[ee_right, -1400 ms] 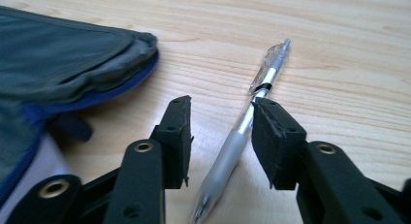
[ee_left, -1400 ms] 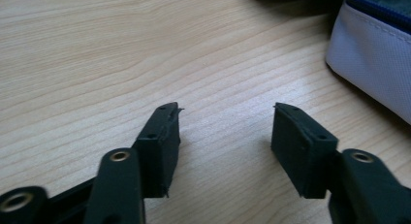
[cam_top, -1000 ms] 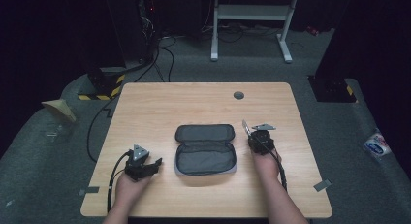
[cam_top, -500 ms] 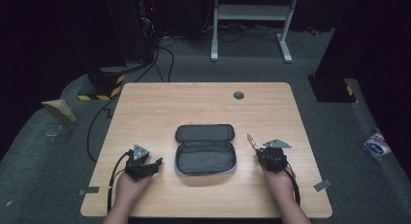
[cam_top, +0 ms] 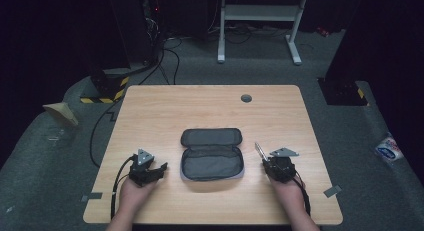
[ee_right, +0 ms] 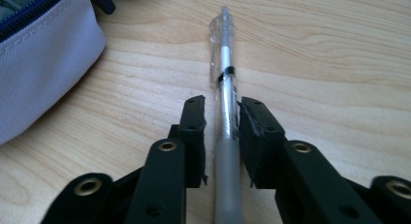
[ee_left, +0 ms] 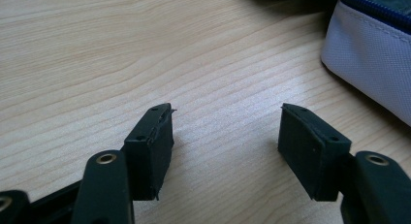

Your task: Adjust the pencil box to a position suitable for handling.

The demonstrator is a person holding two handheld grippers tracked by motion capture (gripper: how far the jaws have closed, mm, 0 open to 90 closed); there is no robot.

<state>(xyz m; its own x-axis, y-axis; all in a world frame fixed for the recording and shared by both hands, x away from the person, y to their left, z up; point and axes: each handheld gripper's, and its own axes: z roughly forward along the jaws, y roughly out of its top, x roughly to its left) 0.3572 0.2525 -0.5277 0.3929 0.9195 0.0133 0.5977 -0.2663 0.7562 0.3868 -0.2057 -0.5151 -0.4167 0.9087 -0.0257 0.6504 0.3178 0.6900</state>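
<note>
My right gripper (ee_right: 220,118) jaws had just been opening, loose around the light, stiff, slippery pen (ee_right: 224,88); I'd regrip mid-barrel. Left gripper (ee_left: 225,132) gaped empty.

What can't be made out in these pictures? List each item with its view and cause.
- Grey fabric zip case: its contents. In the high view it is too small and dark, and the frame edge cuts it off in both gripper views.
- Silver-and-clear pen: its rear end. The bottom edge of the right gripper view cuts it off.
- Small dark round thing: what it is. It is too small in the high view.
</note>
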